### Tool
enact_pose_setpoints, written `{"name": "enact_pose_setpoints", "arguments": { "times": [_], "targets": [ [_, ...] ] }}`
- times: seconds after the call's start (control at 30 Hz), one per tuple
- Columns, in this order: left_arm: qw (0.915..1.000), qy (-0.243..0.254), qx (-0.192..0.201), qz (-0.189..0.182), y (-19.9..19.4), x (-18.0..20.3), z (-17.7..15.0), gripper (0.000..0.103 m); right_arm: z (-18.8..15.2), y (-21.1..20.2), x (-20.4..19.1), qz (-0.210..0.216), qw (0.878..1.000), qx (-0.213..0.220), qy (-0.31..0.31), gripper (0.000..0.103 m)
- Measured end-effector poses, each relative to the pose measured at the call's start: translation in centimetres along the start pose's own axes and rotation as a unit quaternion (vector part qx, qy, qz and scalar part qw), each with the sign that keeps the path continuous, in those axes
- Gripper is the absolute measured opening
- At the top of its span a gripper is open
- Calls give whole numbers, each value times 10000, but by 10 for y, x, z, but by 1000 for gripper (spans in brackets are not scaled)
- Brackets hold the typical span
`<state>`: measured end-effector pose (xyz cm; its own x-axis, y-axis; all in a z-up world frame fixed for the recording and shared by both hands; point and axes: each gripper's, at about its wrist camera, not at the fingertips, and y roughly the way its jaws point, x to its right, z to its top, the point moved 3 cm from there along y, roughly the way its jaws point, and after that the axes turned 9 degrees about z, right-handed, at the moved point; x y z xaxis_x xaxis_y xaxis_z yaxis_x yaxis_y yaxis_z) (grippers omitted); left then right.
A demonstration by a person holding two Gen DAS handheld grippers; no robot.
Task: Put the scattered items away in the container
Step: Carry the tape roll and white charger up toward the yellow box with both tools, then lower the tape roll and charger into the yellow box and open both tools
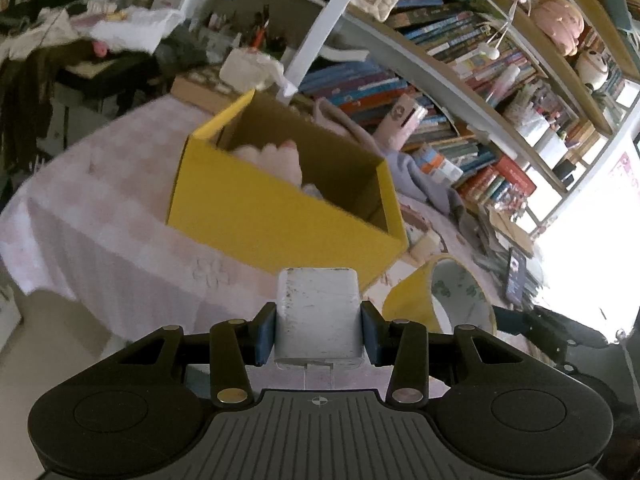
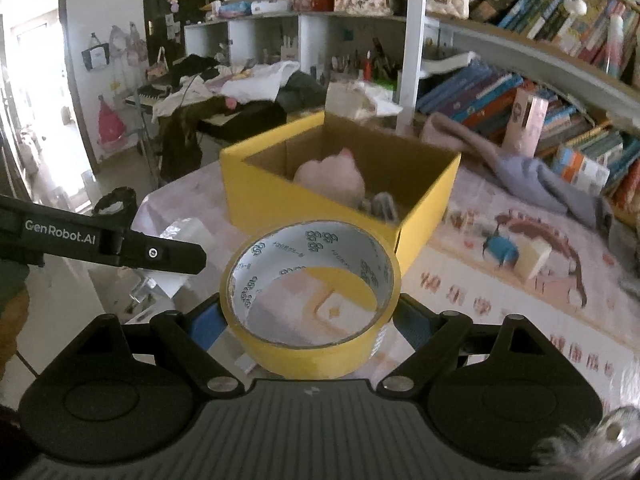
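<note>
left gripper (image 1: 319, 322): clamping a white block-shaped charger (image 1: 318, 312) between its blue pads, pads pressing both sides, block sitting square.
right gripper (image 2: 310, 320): jaws standing wide but bearing on the outer rim of a yellow tape roll (image 2: 310, 298); roll lying roughly flat with its hole facing up.
container: yellow cardboard box (image 1: 280, 216), top open, sitting on the pink patterned tablecloth (image 1: 100, 216); a pink plush (image 2: 332, 178) already lying inside, plus something grey I cannot identify.
position: both grippers hanging short of the box's near wall, pointing down toward it; neither load is over the opening yet.
step in hand: looks like carrying both items to the box for release.
how to do it well: clear the near wall first, so the tape roll is not clipping the rim; release over the bare floor beside the plush, not on top of it.
sequencing: grippers are close together, the left one's arm showing just beside the tape roll, so I'd be dropping one load at a time.
leftover: a small blue thing (image 2: 498, 250) and a cream block (image 2: 532, 258) still lying on the cloth right of the box.
</note>
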<state>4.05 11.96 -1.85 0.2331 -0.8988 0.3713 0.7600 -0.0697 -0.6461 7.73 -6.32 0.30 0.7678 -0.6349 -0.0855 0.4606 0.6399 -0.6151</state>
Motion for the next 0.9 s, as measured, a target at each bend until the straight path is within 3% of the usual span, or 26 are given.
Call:
{"name": "enact_pose_setpoints", "arguments": {
  "times": [0.43, 0.63, 0.9],
  "targets": [
    [9946, 708, 721, 249, 27, 28, 74, 42, 69, 28, 41, 64, 9973, 677, -281, 88],
    [9926, 828, 821, 345, 49, 35, 104, 42, 97, 43, 62, 29, 9950, 918, -383, 88],
    [9900, 1051, 737, 590, 90, 35, 130, 42, 121, 92, 86, 18, 9953, 766, -589, 88]
  ]
}}
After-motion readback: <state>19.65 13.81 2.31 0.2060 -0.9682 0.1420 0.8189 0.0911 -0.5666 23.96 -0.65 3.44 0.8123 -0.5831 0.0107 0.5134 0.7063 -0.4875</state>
